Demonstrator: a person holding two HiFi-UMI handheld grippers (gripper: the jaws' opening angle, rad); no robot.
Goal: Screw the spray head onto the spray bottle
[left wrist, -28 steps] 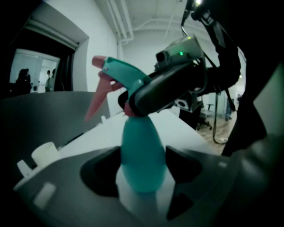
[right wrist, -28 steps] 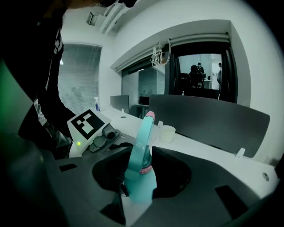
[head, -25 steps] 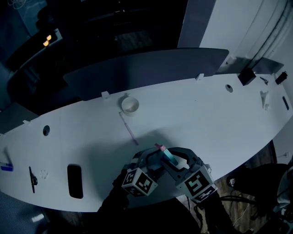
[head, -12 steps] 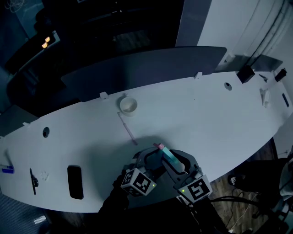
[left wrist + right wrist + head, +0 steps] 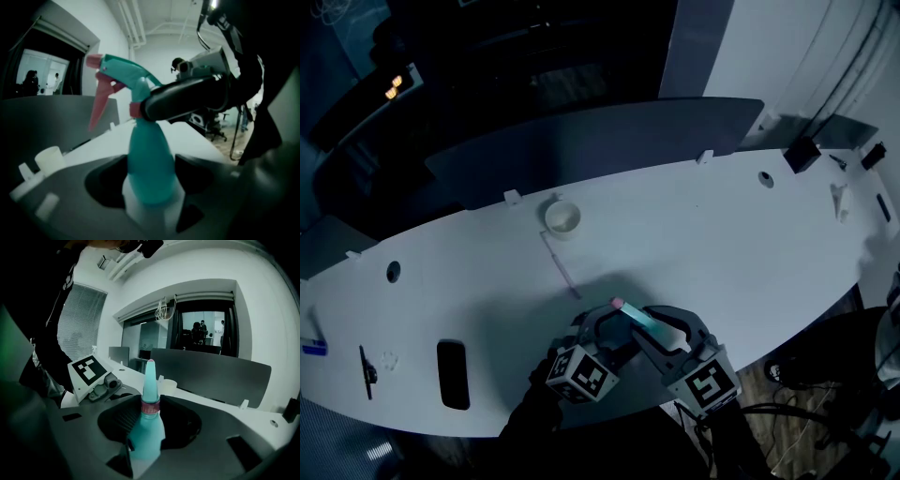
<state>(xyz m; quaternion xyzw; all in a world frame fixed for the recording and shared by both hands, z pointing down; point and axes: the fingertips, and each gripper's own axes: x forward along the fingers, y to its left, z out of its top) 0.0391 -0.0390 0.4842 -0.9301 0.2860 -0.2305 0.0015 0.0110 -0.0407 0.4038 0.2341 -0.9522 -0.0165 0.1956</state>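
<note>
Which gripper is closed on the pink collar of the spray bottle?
The right gripper clamps the pink collar; the left gripper holds the teal bottle body lower down.

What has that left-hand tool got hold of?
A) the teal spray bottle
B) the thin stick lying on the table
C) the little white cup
A: the left gripper is closed on the body of the teal spray bottle, while the white cup and the thin stick lie apart on the table.
</note>
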